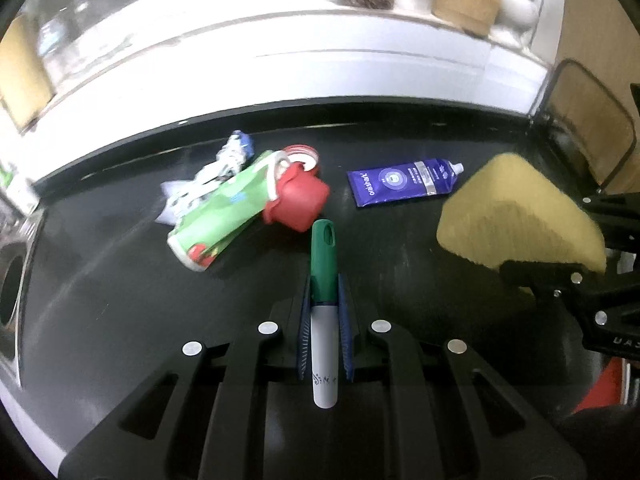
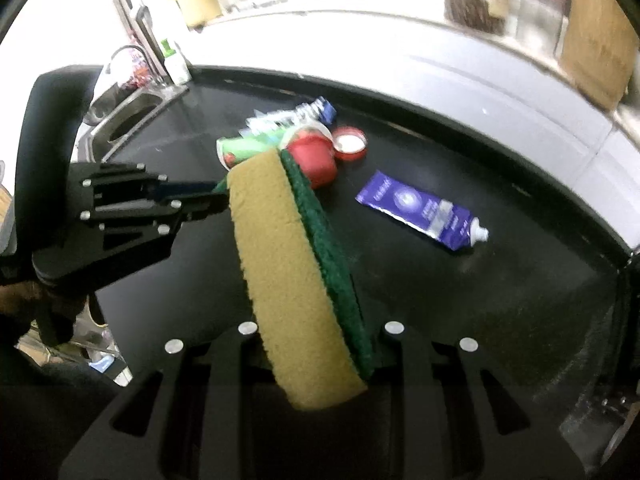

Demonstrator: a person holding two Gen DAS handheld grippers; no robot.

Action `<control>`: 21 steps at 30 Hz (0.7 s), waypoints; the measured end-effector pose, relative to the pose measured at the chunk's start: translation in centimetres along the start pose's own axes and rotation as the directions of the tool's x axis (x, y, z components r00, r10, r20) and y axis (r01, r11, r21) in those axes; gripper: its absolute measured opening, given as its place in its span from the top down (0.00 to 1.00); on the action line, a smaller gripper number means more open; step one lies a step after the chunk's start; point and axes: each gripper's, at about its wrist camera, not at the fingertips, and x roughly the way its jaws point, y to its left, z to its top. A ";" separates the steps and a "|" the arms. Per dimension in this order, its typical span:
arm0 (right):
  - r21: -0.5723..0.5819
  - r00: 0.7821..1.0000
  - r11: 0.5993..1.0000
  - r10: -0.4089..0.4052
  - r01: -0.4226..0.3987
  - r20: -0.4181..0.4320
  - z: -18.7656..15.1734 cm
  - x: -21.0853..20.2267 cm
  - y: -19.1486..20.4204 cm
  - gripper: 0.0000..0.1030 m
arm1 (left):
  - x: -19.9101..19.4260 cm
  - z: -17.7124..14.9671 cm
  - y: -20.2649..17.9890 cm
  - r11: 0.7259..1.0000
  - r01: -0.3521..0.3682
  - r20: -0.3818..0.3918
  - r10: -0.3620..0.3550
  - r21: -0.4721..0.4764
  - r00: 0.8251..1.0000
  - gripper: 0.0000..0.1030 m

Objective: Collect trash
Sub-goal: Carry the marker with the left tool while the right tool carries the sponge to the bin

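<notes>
My left gripper (image 1: 325,300) is shut on a white marker with a green cap (image 1: 323,276), held above the black counter (image 1: 120,300). My right gripper (image 2: 320,332) is shut on a yellow sponge with a green scrub side (image 2: 296,264); the sponge also shows at the right of the left wrist view (image 1: 520,220). On the counter lie a green and red squeeze pouch (image 1: 240,204), a crumpled wrapper (image 1: 216,176), a red lid (image 1: 302,156) and a purple tube (image 1: 404,180). In the right wrist view the tube (image 2: 420,212), the lid (image 2: 350,143) and the pouch (image 2: 312,156) lie beyond the sponge.
A sink (image 2: 128,116) with a tap is at the counter's left end, with a soap bottle (image 2: 174,62) beside it. A white ledge (image 1: 280,64) runs behind the counter, with jars and brown boxes. A dark wire frame (image 1: 588,128) stands at the far right.
</notes>
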 end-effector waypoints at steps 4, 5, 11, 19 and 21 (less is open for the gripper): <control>-0.016 1.000 1.000 0.014 -0.013 0.024 0.5 -1.4 2.3 0.75 | -3.0 -1.4 1.2 0.999 -0.029 0.023 0.030 -0.036 0.999 0.88; -0.025 0.999 1.000 0.020 -0.019 0.027 0.7 -1.6 3.1 0.75 | -3.8 -1.9 1.7 0.998 -0.041 0.029 0.042 -0.048 0.999 0.88; -0.079 0.998 0.995 0.057 -0.054 0.033 2.1 -1.8 7.3 0.75 | -7.0 -4.8 5.0 0.987 -0.101 0.033 0.106 -0.126 0.994 0.88; -0.215 0.984 0.961 0.179 -0.176 -0.006 4.8 0.9 17.3 0.75 | -12.5 -11.8 12.2 0.922 -0.241 0.001 0.253 -0.302 0.967 0.88; -0.258 0.976 0.942 0.215 -0.215 -0.029 5.4 2.0 20.4 0.75 | -13.9 -14.2 14.4 0.890 -0.279 -0.018 0.292 -0.360 0.956 0.88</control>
